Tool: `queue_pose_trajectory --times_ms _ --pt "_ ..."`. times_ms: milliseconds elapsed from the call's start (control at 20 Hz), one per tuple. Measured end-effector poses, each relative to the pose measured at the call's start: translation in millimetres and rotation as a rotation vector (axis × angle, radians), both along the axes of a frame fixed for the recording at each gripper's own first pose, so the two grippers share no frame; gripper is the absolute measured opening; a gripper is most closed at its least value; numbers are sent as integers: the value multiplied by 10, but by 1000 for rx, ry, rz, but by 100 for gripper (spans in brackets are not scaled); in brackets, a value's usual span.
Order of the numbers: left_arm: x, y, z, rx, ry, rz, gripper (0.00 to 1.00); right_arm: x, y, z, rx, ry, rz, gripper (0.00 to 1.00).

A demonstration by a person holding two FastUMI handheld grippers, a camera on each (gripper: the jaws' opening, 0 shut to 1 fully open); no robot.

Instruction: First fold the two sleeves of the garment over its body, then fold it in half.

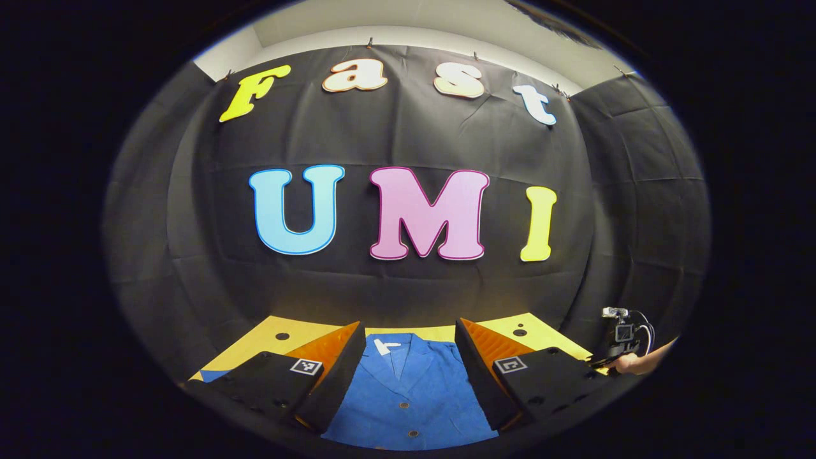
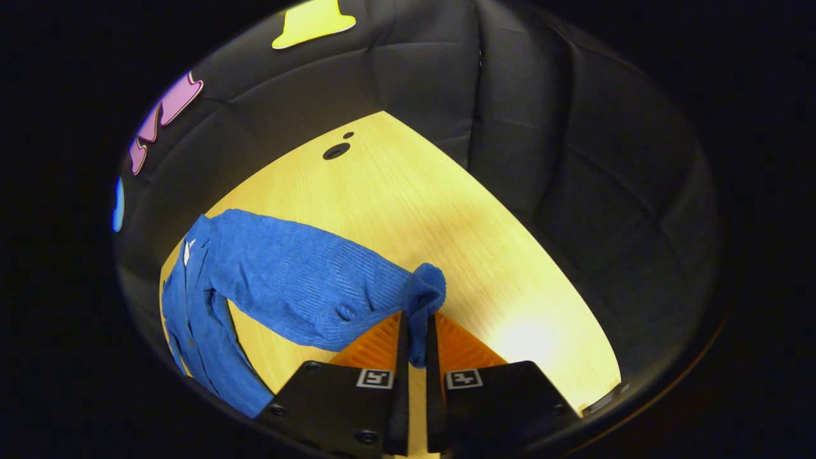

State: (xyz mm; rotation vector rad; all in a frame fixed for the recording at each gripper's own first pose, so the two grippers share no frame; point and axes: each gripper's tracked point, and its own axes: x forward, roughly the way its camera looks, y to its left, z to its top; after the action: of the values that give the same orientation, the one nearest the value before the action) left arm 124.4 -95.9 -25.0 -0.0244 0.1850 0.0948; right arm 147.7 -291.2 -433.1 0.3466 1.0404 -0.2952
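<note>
Two tools, one sleeve pinched

Two tools work over a blue garment (image 1: 408, 389) lying on the yellow bench (image 2: 446, 210). In the right gripper view, the right tool (image 2: 417, 347) has its fingers pressed together on the cuff of a sleeve (image 2: 306, 287), which stretches from the garment's body toward it. In the left gripper view, the left tool (image 1: 408, 376) is spread wide above the garment's collar and buttoned front, touching nothing.

Blue, seemingly ribbed garment (image 2: 287, 280) on a pale yellow wood-grain table (image 2: 446, 210).
</note>
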Motion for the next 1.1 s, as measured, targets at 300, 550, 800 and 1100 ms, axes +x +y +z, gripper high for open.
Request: queue_pose_trajectory --times_ms 300,550,800,1100 --pt "-122 220 -2 -20 4 41 80 149 83 468 -97 -124 69 5" --pt "-301 576 -47 -48 5 114 80 528 418 1103 -204 -243 196 5" --pt "-728 1076 -38 -62 9 228 80 922 1287 1321 -168 -299 329 5" --pt "-1371 1661 -169 -77 34 369 80 1218 3058 1513 -51 -369 554 5"
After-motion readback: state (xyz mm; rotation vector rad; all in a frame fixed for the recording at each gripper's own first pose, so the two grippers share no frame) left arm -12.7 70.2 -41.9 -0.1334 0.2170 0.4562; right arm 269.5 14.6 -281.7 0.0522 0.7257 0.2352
